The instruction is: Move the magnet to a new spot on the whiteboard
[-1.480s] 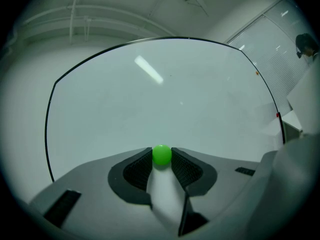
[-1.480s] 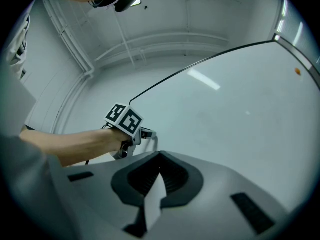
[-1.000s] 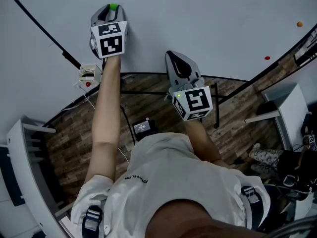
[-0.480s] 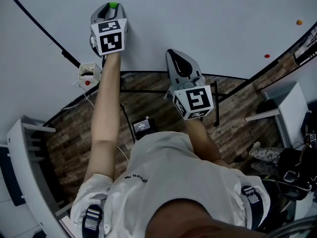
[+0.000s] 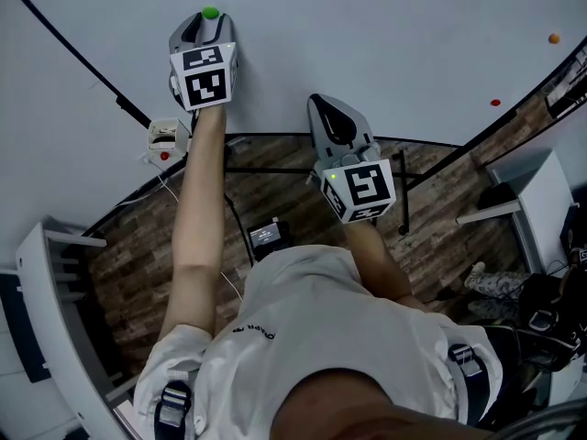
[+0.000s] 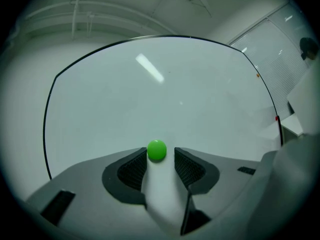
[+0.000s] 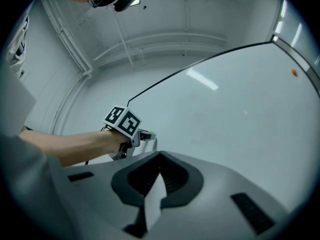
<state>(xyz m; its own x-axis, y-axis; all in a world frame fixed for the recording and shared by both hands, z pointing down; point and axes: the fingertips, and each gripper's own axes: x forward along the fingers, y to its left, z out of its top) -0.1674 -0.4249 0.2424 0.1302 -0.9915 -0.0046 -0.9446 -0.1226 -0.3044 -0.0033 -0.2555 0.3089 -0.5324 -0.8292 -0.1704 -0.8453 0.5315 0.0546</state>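
Observation:
A round green magnet sticks to the whiteboard. It sits between the fingertips of my left gripper, whose jaws have just been opening. The pads stand a little off the magnet on both sides, so the gripper is open. From the head view the magnet shows just past the left gripper at the upper left of the whiteboard. My right gripper is shut with nothing in it. It hangs lower and to the right, just in front of the board.
An orange magnet and a red magnet sit far right on the board. Below the board's black frame are a wall socket box, cables, a small device on the wood floor, and white furniture at right.
The left gripper's jaws have parted from the green magnet, which now shows clear at their tips. The gripper has drawn back slightly. The right gripper has not moved.

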